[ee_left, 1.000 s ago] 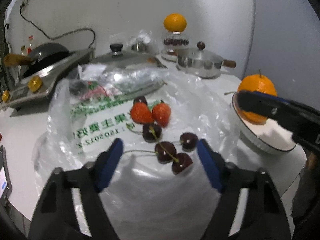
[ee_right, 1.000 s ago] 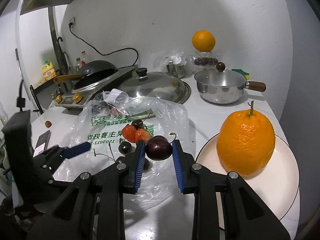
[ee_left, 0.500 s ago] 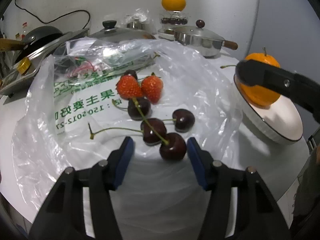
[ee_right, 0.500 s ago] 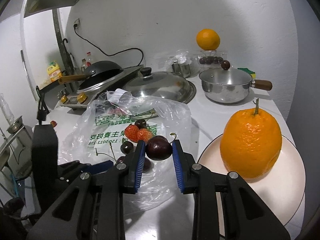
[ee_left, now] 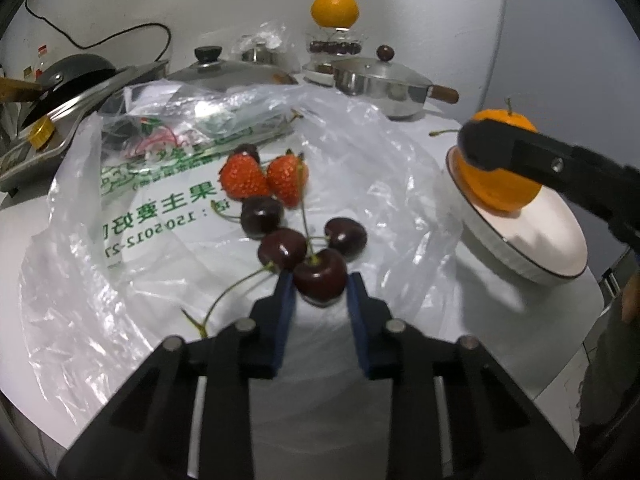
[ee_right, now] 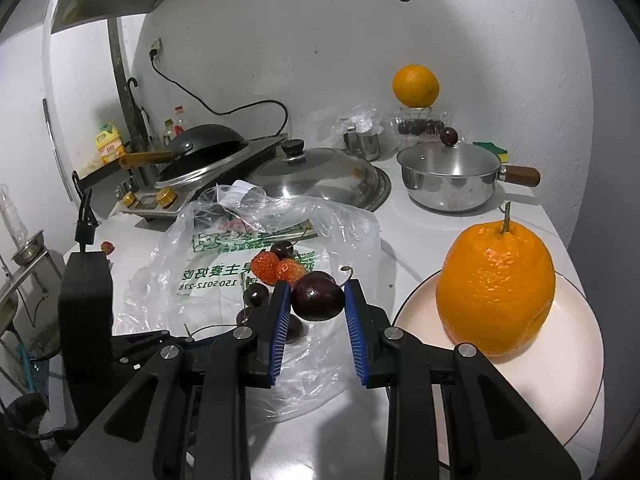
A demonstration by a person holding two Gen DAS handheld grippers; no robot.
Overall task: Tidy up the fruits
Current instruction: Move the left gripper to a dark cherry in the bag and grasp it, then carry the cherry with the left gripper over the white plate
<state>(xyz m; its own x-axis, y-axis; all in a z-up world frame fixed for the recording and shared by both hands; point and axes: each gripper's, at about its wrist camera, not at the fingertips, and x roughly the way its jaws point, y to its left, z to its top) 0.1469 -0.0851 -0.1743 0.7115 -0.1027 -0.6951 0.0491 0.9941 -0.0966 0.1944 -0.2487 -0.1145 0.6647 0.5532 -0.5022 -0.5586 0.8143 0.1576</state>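
Left tongs (ee_left: 320,294) newly around cherry (ee_left: 320,278)

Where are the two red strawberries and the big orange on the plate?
two red strawberries (ee_left: 265,178), left wrist view, where they meet.
big orange with a stem (ee_right: 495,292), right wrist view, middle of peel.

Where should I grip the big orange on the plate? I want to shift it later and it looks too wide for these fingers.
Judging by shape, take the big orange across its narrower upper shoulders, just below the stem, coming from above. It stands upright on the plate, taller than wide; its belly looks wider than the fingers have opened here, so a mid-height grip may slip.
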